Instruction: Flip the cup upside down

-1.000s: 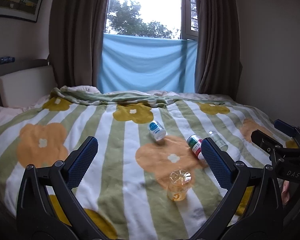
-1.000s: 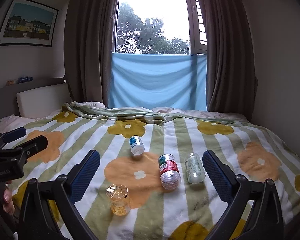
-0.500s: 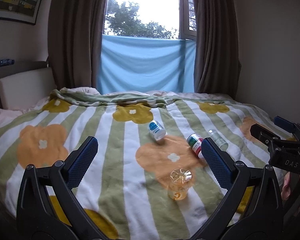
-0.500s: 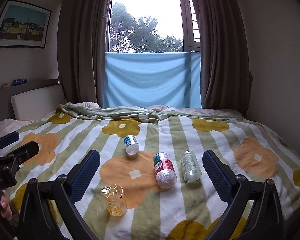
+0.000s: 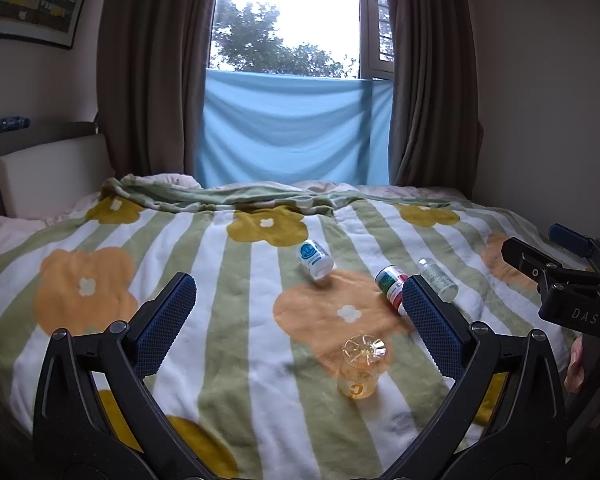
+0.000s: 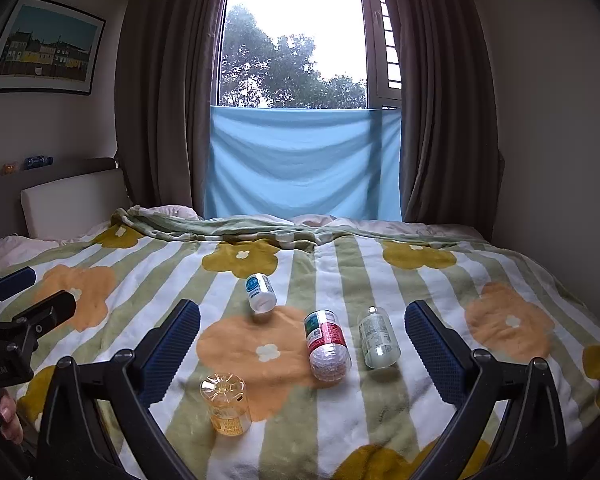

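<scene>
A clear amber cup (image 5: 360,368) stands on the flowered blanket with its ribbed base facing up; it also shows in the right wrist view (image 6: 225,404). My left gripper (image 5: 298,328) is open and empty, held above the bed behind the cup. My right gripper (image 6: 302,340) is open and empty, with the cup low and to the left between its fingers. The right gripper's body (image 5: 572,292) shows at the right edge of the left wrist view. The left gripper's body (image 6: 16,332) shows at the left edge of the right wrist view.
Three bottles lie on the blanket (image 6: 380,400): a white one with a blue label (image 6: 260,293), a red and green one (image 6: 326,344), and a clear one (image 6: 378,338). A headboard cushion (image 6: 72,204) is at the left. A window with brown curtains is behind.
Both cameras have shifted slightly, tilting and drifting a little. The cup and bottles have not moved. Both grippers stay open.
</scene>
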Tool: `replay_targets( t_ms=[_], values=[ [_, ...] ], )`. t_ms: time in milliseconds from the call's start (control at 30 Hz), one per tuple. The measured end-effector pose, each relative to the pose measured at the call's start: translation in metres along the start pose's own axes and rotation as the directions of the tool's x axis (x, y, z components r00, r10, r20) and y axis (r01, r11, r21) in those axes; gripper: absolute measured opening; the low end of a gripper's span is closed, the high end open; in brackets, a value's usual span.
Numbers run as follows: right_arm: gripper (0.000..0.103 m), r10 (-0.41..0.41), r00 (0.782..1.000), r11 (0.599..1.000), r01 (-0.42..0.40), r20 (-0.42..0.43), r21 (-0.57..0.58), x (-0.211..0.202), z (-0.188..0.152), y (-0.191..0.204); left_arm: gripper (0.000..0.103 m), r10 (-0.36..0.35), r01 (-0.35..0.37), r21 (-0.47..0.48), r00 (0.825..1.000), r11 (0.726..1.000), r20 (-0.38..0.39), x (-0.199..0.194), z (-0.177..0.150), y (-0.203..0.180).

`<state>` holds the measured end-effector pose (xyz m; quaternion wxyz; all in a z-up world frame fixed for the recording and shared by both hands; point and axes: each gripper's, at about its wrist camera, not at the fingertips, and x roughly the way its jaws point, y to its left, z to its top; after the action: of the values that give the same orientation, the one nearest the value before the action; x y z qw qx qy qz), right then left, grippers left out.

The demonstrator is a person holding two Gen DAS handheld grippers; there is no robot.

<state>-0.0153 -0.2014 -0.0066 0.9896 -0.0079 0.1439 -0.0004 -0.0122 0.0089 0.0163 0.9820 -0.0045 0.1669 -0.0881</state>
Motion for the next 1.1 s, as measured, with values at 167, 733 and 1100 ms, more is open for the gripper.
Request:
replay_targets(
  t_ms=[167, 733, 1100],
  values=[
    [0.102, 0.0, 1.0, 1.0, 0.0, 0.0, 0.001, 0.0, 0.0, -0.0005, 0.103, -0.005, 0.005, -0.009, 1.0, 1.0, -0.011, 0.0013, -0.0033, 0.0036],
    [0.103, 0.004, 1.0, 1.0, -0.004, 0.001, -0.003, 0.0005, 0.0009, 0.0011, 0.103, -0.005, 0.005, -0.008, 1.0, 1.0, -0.017, 0.0024, -0.0068, 0.0041],
    [0.102, 0.005, 1.0, 1.0, -0.005, 0.001, -0.007, 0.001, 0.0013, 0.0023, 0.103, 0.013, -0.013, 0.011, 1.0, 1.0, 0.018, -0.001, -0.0066, 0.0029]
  ],
)
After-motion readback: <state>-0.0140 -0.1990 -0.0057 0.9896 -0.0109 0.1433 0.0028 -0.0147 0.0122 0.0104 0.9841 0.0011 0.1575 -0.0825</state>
